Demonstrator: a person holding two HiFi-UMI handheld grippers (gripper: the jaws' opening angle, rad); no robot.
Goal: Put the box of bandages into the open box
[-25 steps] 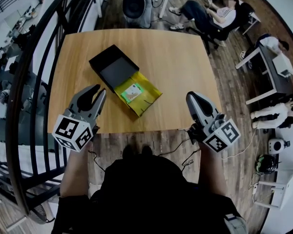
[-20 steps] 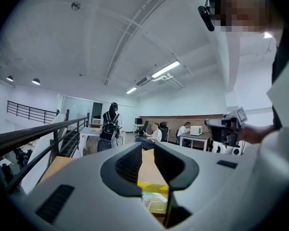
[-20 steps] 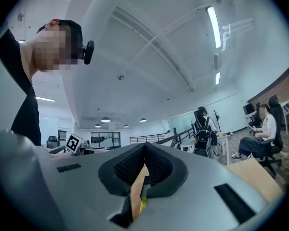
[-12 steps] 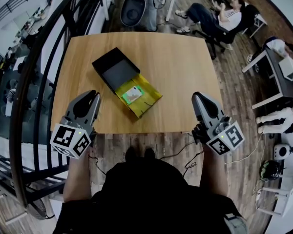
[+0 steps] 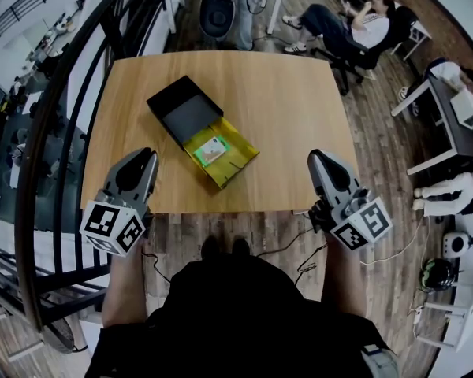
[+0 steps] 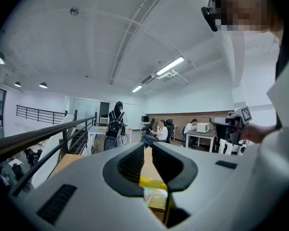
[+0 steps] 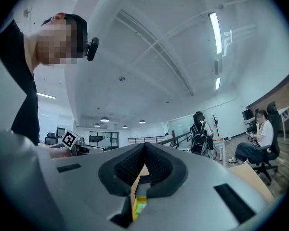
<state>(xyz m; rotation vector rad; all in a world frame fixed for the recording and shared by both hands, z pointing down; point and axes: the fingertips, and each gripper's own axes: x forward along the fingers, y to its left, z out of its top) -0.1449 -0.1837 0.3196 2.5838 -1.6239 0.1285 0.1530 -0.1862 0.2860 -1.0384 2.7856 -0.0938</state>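
Note:
The small green-and-white box of bandages (image 5: 212, 150) lies flat in the yellow-lined half (image 5: 235, 162) of the open box, with the black half (image 5: 184, 111) just beyond it, left of the middle of the wooden table (image 5: 284, 101). My left gripper (image 5: 144, 158) hovers over the table's near left edge, shut and empty, a short way left of the box. At the near right edge my right gripper (image 5: 316, 159) is also shut with nothing in it. The left gripper view shows its closed tips (image 6: 148, 146) above the yellow lining (image 6: 153, 183). The right gripper view shows its tips (image 7: 144, 146) touching.
A dark stair railing (image 5: 71, 116) runs along the table's left side. People sit on chairs (image 5: 355, 30) beyond the far edge, and a desk (image 5: 437, 109) stands to the right. A cable (image 5: 292, 246) lies on the floor by my feet.
The left gripper's jaws, slightly apart a second ago, have closed on nothing. Both grippers have drawn back a little toward the table's near edge. The boxes have not moved.

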